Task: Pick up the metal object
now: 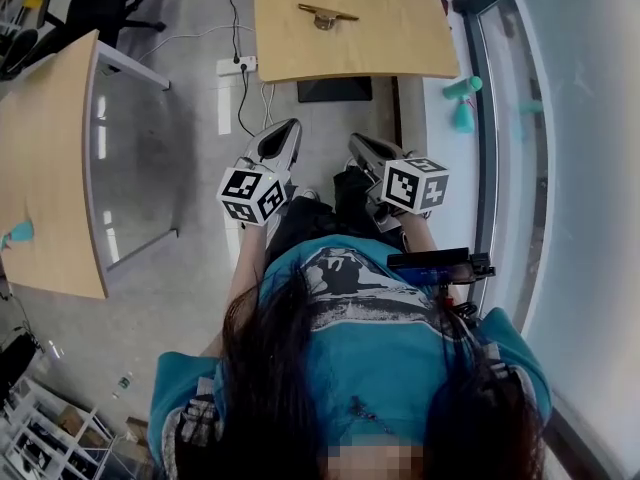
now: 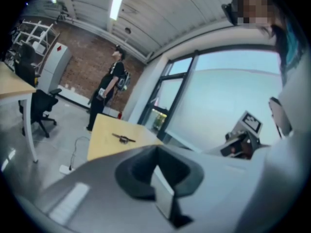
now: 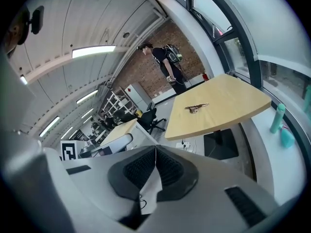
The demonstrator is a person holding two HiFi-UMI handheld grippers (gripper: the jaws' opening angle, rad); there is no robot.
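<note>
- Located the metal object (image 1: 325, 14) lying flat on the wooden table (image 1: 350, 56) ahead, toward the middle of the top. Also picked out in the left gripper view (image 2: 124, 139) and the right gripper view (image 3: 196, 108).
- Read as a slim bar with a small round hub at mid-length; finer detail too small to tell.
- Found the left gripper (image 1: 285, 128) clenched, pads pressed together, nothing between them.
- Found the right gripper (image 1: 358, 143) likewise clenched and empty, pads meeting along one line.
- Noted both grippers held close to the body, side by side, aimed toward the table and well apart from the object, with a stretch of floor in between.
- Judged the step in hand: the very start of the approach, with no reach, no contact, object untouched.
- Judged the next move:
  - Close the gap to the table and choose one gripper.
  - Part its jaws before arrival and come down from above.
  - Straddle the bar across its narrow width near the hub, then clench and lift.
- Flagged a risk: low-lying piece on a smooth top, likely to skid or pivot if one pad lands first. Square alignment of the jaws advised.
- Recorded bystander items: a standing person (image 2: 112, 89) beyond the table, teal bottles (image 1: 463, 116) by the window, and a power strip (image 1: 237, 65) on the floor. None judged to lie in the path.
</note>
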